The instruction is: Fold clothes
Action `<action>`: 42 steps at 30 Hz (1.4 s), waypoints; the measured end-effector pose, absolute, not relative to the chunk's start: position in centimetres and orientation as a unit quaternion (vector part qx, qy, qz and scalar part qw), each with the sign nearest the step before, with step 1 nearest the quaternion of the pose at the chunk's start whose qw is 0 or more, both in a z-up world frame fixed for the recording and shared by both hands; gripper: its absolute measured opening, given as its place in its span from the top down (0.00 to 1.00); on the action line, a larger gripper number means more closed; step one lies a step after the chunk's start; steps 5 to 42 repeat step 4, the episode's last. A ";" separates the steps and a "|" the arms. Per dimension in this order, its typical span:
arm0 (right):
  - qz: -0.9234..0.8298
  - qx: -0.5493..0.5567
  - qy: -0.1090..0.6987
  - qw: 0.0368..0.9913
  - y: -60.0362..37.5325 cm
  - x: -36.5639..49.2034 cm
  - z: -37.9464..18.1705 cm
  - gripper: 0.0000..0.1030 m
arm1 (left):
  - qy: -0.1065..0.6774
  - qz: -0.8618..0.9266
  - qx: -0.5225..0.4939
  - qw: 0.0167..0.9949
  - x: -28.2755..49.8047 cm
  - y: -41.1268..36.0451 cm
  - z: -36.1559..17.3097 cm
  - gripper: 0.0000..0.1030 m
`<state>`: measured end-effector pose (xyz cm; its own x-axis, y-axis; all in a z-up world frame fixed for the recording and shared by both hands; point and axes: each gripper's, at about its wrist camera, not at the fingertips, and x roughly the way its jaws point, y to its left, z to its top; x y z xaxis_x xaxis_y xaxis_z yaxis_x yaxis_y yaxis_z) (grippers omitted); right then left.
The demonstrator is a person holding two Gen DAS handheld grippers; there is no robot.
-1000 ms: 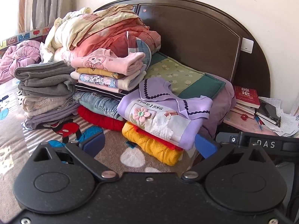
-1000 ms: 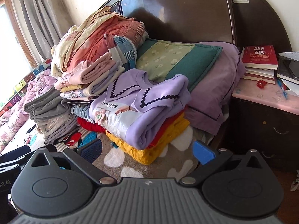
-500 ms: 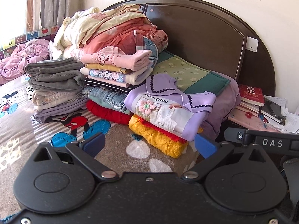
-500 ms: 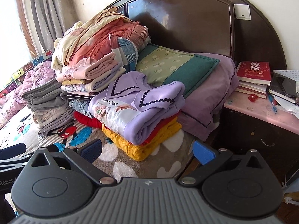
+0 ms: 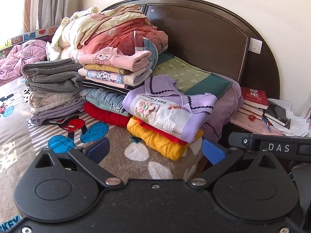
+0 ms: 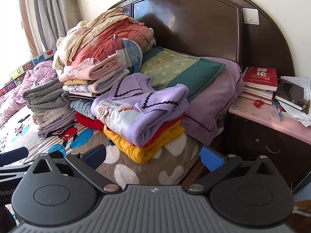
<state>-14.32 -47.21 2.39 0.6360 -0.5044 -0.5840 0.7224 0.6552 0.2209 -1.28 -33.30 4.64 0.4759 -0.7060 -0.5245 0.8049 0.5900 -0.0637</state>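
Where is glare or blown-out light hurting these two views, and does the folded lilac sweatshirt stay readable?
Right wrist view: window blown out white, a bright sheen on the headboard. Left wrist view: milder glare at the upper left, sun stripes on the blanket. The lilac sweatshirt is sharp in both; fisheye bends the edges.

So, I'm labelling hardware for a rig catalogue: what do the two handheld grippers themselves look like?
The left gripper has a black speckled body, two round embossed discs, black linkage arms with silver pivots, and blue fingertip pads. The right gripper is shaped alike but has a ribbed grey centre plate and blue pads; the left view shows "DAS" in white on its side. No cables, hands or sleeves show.
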 end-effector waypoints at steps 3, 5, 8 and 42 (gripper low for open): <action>-0.350 0.224 0.245 0.876 -47.1 -14.4 2.3 0.00 | 0.250 -0.441 0.093 0.857 -1.6 -33.2 4.6 0.00; -0.350 0.225 0.244 0.876 -47.1 -14.4 2.3 0.00 | 0.243 -0.439 0.093 0.860 -1.7 -33.2 4.7 0.00; -0.350 0.225 0.244 0.876 -47.1 -14.4 2.3 0.00 | 0.243 -0.439 0.093 0.860 -1.7 -33.2 4.7 0.00; -0.350 0.225 0.244 0.876 -47.1 -14.4 2.3 0.00 | 0.243 -0.439 0.093 0.860 -1.7 -33.2 4.7 0.00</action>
